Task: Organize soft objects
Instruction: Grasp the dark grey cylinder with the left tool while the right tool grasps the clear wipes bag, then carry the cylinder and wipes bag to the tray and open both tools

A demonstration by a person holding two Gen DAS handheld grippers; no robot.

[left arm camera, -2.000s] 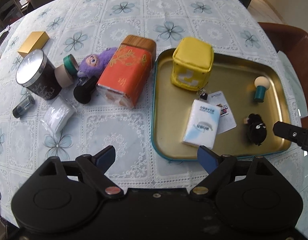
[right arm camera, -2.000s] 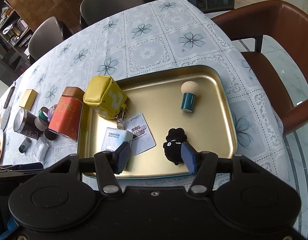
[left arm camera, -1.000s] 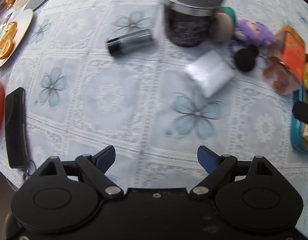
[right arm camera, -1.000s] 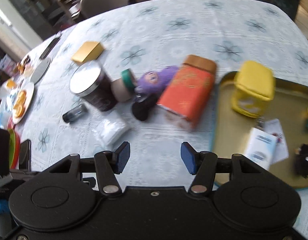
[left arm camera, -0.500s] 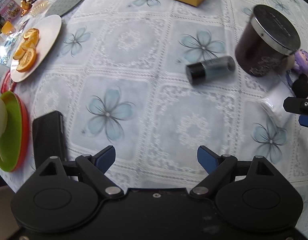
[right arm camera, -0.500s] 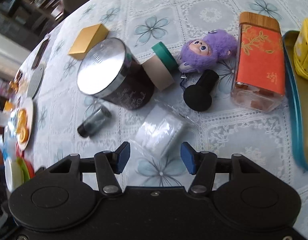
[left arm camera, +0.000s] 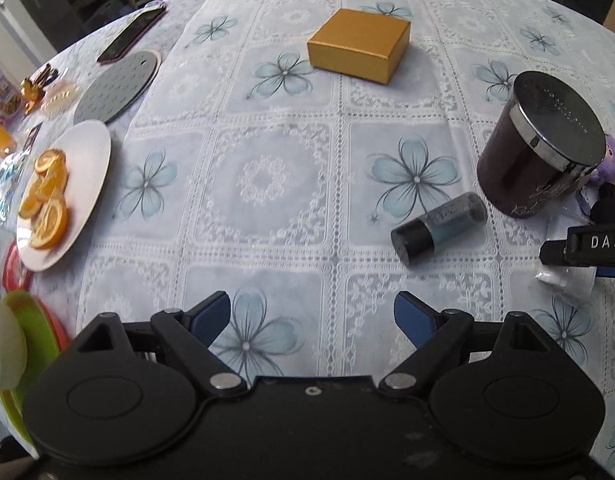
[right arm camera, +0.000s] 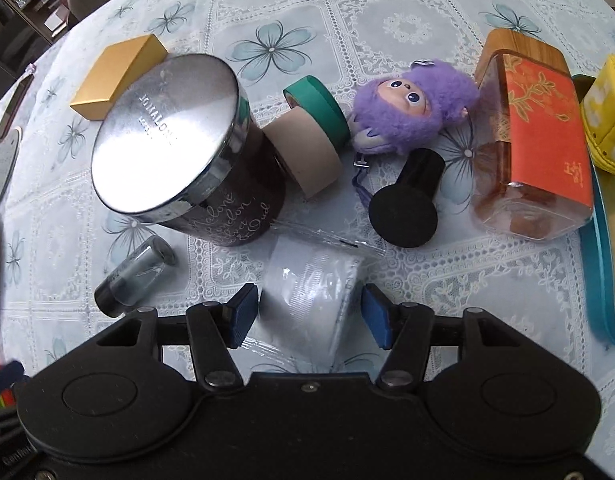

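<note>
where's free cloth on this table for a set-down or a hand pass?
Widest bare cloth: between the plate of orange slices, gold box and small dark vial, ahead of the left gripper. Crowded: round the dark lidded tin, tape rolls, purple plush, black puff, orange-label jar, wrapped white pack.

On my right gripper [left arm camera: 587,249], at the left-wrist view's edge, I read the white letters "DAS". The dark candle jar [right arm camera: 211,184] bears "JO MALONE" on its silver lid [right arm camera: 163,136] and a script "Malone London" on its side. The orange label's characters on the tea jar [right arm camera: 539,148] I cannot read.
</note>
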